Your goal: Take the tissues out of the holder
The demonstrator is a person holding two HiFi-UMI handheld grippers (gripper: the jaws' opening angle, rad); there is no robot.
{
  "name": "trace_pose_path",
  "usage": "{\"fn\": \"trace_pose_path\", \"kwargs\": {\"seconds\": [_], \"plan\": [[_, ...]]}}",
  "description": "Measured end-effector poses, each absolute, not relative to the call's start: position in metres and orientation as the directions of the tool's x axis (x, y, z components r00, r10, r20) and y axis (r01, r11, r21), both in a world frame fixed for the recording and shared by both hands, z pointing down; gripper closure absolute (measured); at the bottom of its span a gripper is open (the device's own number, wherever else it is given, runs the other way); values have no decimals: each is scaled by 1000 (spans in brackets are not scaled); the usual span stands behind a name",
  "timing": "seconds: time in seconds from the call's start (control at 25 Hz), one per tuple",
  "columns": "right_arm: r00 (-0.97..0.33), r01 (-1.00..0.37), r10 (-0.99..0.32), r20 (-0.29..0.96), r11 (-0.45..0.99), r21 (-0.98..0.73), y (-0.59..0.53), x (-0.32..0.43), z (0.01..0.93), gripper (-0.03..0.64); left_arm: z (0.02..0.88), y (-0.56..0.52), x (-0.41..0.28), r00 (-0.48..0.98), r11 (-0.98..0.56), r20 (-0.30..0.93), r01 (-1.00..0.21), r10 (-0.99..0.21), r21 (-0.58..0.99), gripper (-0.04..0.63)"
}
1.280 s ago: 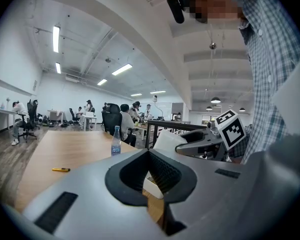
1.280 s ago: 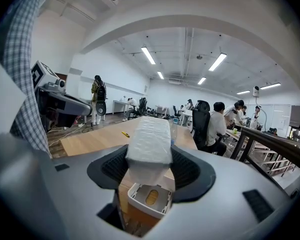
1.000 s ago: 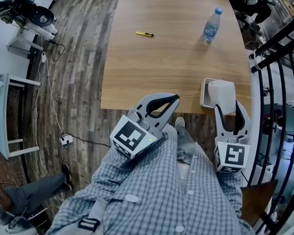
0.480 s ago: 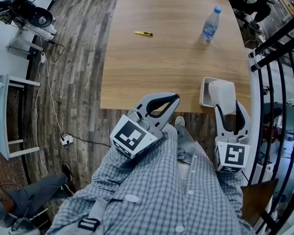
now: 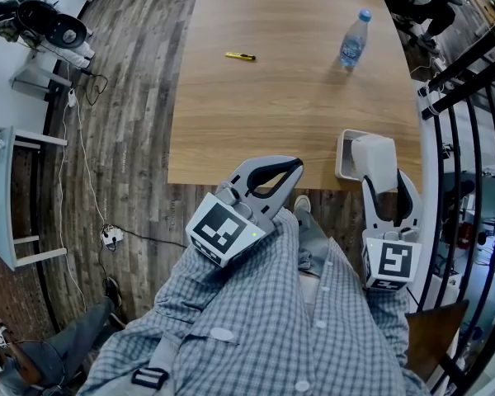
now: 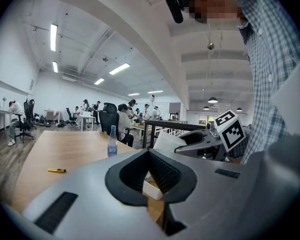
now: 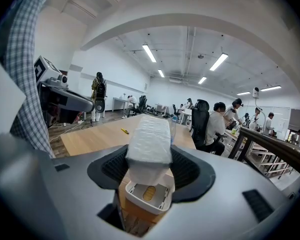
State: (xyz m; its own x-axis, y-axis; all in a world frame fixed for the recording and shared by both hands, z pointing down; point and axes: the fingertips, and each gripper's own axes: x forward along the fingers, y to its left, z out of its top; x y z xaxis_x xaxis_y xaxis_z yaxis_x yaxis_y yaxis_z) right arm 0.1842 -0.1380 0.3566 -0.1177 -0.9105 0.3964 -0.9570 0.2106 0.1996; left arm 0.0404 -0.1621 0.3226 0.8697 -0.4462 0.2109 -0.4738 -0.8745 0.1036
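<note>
Blue-and-white checked shirt (image 5: 247, 337), white buttons (image 5: 322, 323) down the front, black buckle (image 5: 149, 378) low down, and pale grey left gripper (image 5: 292, 170) and right gripper (image 5: 381, 186), each wearing a black-and-white marker cube (image 5: 223, 231).

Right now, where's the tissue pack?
Tissue pack: head view, lower right, clamped in the right gripper above the white holder at the table's near edge.

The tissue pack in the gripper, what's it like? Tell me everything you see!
The tissue pack is a long white block, wrapped in what looks like crinkly clear plastic. The right gripper is shut on it, its ribbed dark fingers squeezing both sides. It stands on end just over the empty white holder at the near edge of the wooden table. Whether its bottom touches the holder is unclear.
</note>
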Motion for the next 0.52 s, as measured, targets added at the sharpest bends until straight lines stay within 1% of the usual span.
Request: {"fn": "trace_pose_path", "kwargs": {"seconds": [0.52], "plan": [[-119, -953, -906, 406, 219, 210, -135, 186, 362, 360, 324, -160, 40, 869, -874, 213, -475, -447, 105, 595]]}}
